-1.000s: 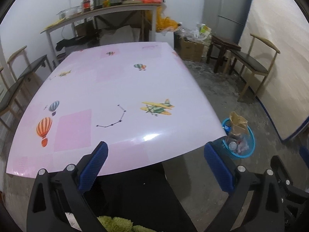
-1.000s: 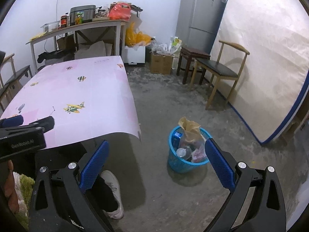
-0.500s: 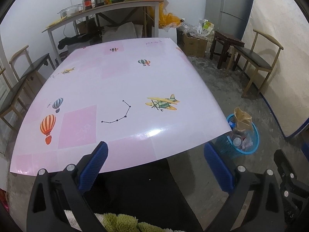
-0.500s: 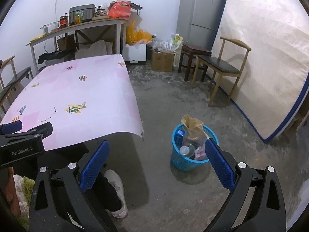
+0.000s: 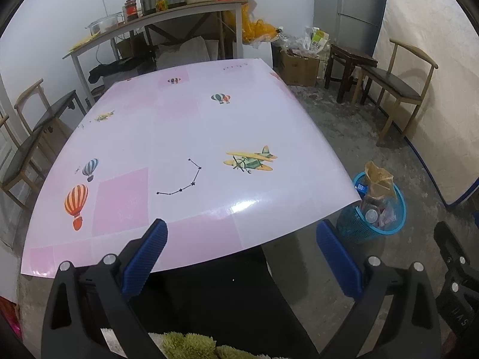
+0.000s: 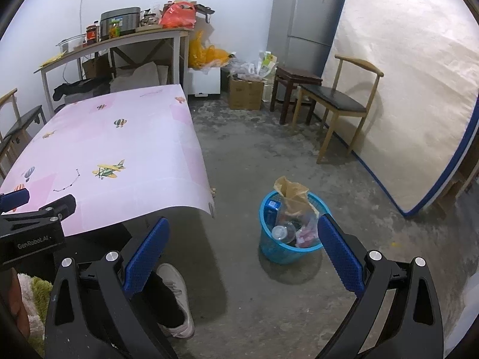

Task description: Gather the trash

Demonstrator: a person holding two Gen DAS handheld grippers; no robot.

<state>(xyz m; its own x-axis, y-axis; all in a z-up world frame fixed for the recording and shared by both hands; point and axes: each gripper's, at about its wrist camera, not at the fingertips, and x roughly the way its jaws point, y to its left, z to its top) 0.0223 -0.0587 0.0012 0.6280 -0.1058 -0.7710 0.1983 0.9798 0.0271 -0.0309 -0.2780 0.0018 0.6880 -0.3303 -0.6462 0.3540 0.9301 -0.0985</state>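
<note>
Trash sits piled in the blue basket (image 6: 287, 251) on the concrete floor (image 6: 344, 197) just off the pink counter (image 5: 179, 137) corner, brown paper bag (image 6: 292, 194) poking out, while left gripper (image 5: 244, 261) and right gripper (image 6: 242, 251) both hang wide apart, holding nothing.

Glossy tablecloth (image 5: 191, 137), perhaps plastic; rough floor (image 6: 269, 155)
</note>
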